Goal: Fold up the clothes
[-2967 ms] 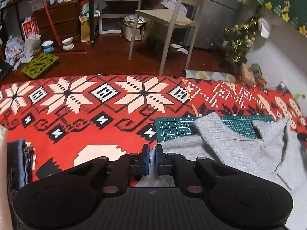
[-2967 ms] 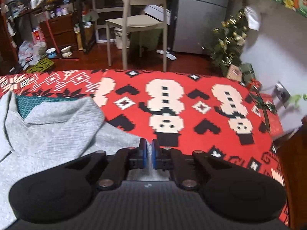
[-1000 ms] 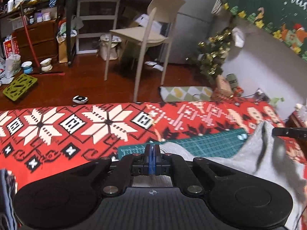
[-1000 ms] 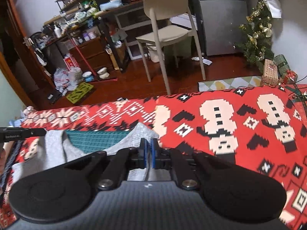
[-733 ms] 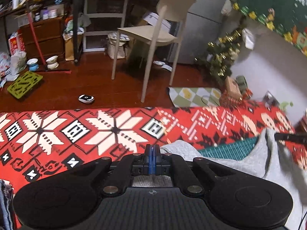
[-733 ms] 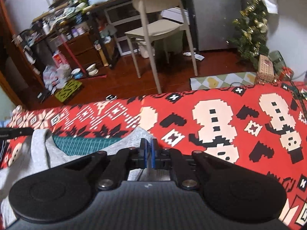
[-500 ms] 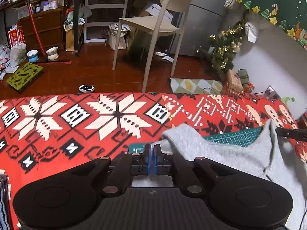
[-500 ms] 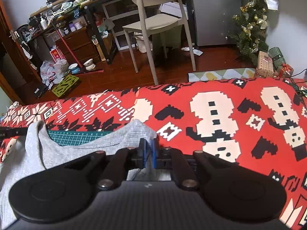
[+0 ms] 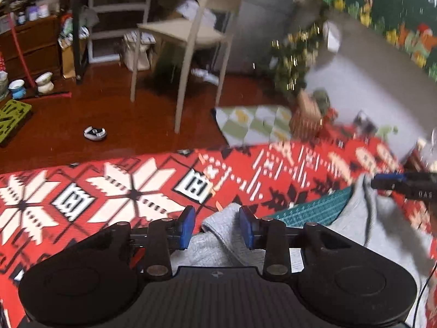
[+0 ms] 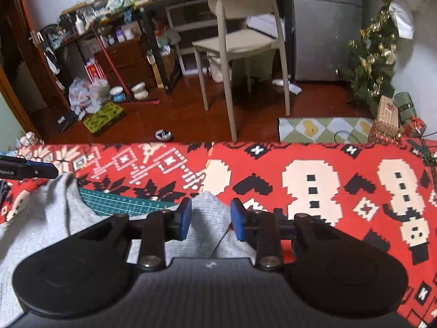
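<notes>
A grey knit garment [image 9: 382, 235] [image 10: 41, 218] lies on the red patterned cloth, partly over a green cutting mat [image 9: 314, 207] [image 10: 120, 202]. My left gripper [image 9: 217, 225] has its jaws opening, and a folded corner of the garment lies between the blue pads without being pressed. The jaws of my right gripper [image 10: 210, 217] are opening too, with another corner of the grey garment lying loose between them. Each gripper's tip shows at the edge of the other view, by a raised fold of the garment.
The red cloth [image 10: 314, 180] with snowflake and snowman patterns covers the surface up to its far edge. Beyond it stand a beige chair [image 10: 240, 41], a small Christmas tree [image 10: 374, 54], a checked floor mat [image 10: 322, 128] and cluttered shelves [image 10: 114, 35].
Both grippers carried the garment's corners forward over the mat, then their jaws parted and let the cloth go. The grey fabric now lies folded further up the surface.
</notes>
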